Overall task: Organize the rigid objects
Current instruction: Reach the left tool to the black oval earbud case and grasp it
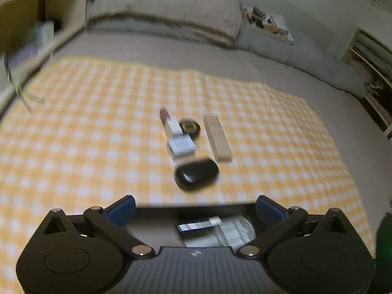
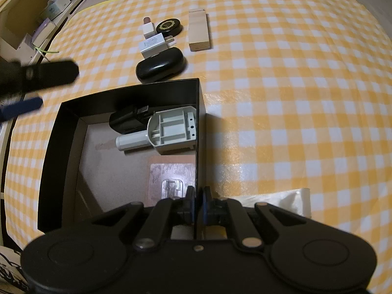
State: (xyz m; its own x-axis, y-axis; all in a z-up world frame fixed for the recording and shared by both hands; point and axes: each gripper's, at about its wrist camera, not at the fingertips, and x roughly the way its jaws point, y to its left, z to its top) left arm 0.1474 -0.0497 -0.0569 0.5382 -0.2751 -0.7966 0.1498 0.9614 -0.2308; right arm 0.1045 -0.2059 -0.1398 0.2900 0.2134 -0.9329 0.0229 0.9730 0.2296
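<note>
A black open box (image 2: 129,88) sits on the yellow checked cloth (image 2: 281,98). My right gripper (image 2: 198,202) is shut on the box's right wall. Inside lie a grey plastic part (image 2: 169,129), a black adapter (image 2: 127,121) and a flat pinkish card (image 2: 171,174). My left gripper (image 1: 196,205) hovers above the box with its jaws wide open and nothing between them; one of its fingers (image 2: 49,73) shows at the left of the right wrist view. Beyond the box lie a black case (image 1: 196,174), a white charger (image 1: 181,147), a lipstick (image 1: 167,122), a round black tin (image 1: 189,127) and a wooden block (image 1: 216,138).
The cloth covers a grey bed with a pillow (image 1: 166,7) at its head. A wooden shelf (image 2: 29,24) with small boxes runs along the left side. A white crumpled wrapper (image 2: 281,201) lies to the right of my right gripper. A cluttered stand (image 1: 269,22) is beyond the pillow.
</note>
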